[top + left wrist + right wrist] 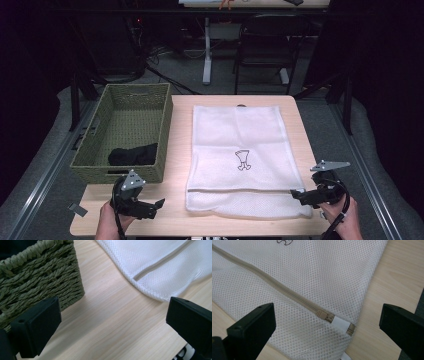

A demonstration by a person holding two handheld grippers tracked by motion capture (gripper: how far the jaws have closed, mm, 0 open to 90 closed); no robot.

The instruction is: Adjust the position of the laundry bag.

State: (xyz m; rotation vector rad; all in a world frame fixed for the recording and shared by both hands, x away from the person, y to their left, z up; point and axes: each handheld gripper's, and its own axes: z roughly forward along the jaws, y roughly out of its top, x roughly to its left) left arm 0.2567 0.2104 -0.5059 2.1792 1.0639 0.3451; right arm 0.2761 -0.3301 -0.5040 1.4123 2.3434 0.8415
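White mesh laundry bag (239, 152) lies flat along the middle of the pale wooden bench (177, 150), its long side running away from the person, a small dark drawing printed near its centre. A beige zip (274, 288) crosses the bag close to its near edge, and the zip's slider (322, 314) sits shut at the bag's right end. The right tongs (296, 193) hover at that near right corner with jaws spread wide and nothing between them; in the right gripper view the slider lies between the two black jaws, with no pad touching it. The left tongs (159, 204) hang over bare wood near the front edge, between the bag's near left corner and a woven green basket (131, 95), jaws likewise wide and gripping nothing. The basket stands at the bench's left side, just beside the bag, and holds a dark bundle of black cloth (133, 154) at its near end.
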